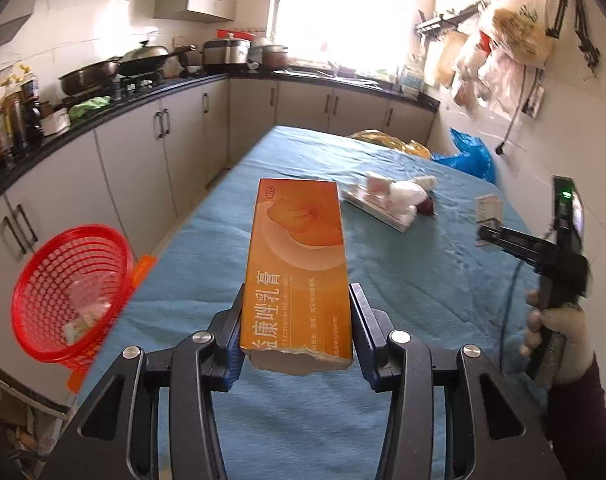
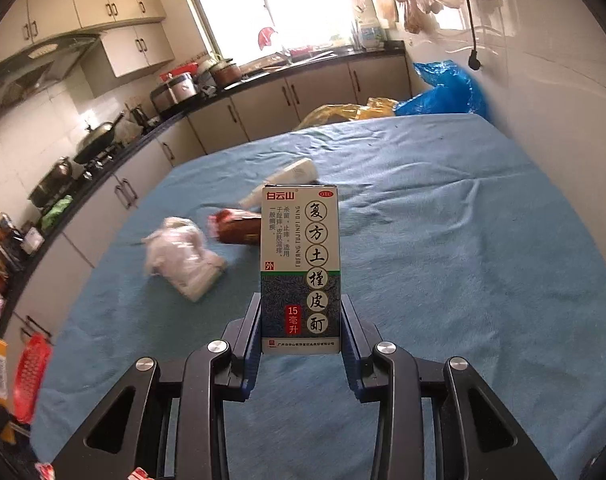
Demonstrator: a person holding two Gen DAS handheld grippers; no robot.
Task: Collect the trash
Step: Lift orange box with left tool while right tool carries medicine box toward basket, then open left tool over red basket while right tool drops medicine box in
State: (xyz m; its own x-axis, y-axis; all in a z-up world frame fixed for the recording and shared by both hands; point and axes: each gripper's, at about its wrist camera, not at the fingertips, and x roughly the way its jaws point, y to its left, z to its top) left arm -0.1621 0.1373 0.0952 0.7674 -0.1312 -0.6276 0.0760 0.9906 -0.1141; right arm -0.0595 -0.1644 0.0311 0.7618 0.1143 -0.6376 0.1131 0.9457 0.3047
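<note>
Orange box (image 1: 299,276) clamped, L gripper (image 1: 297,320)

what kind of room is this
A home kitchen, most likely: woks sit on a stove along a dark counter with cabinets below, and a sink area lies under the window. A table with a blue cloth fills the middle.

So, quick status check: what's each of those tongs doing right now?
Left tongs shut on orange box. Right tongs shut on white-and-green box. Red basket at table's left edge, path clear. More trash on blue cloth.
</note>
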